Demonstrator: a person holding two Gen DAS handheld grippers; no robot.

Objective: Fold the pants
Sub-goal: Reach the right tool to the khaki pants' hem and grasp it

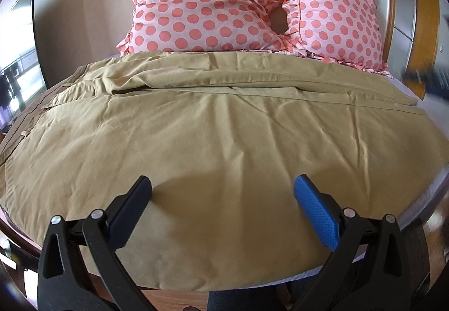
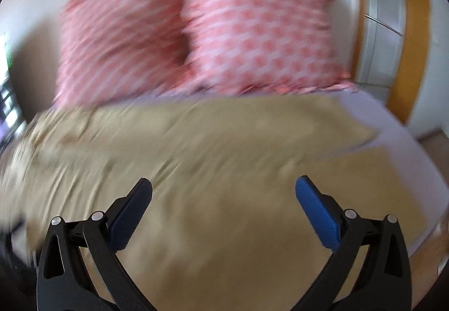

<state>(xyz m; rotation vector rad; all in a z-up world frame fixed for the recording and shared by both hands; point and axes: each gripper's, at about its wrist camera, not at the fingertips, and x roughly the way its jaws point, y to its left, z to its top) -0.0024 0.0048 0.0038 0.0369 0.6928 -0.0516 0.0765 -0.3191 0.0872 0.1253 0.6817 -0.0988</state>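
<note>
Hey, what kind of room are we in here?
Most likely a bedroom: tan pants lie spread on a bed, with two pink polka-dot pillows propped against the wall behind.

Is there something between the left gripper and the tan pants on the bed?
Nothing visible. The left gripper is open just above the pants, with only bare cloth between its fingers. The two polka-dot pillows lie beyond the pants' far edge.

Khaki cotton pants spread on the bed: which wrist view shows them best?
The left wrist view: the khaki cotton pants are sharp there, with the waistband and belt loops at left and the leg seams visible. The right wrist view shows the same pants motion-blurred, so only colour and rough outline survive.
</note>
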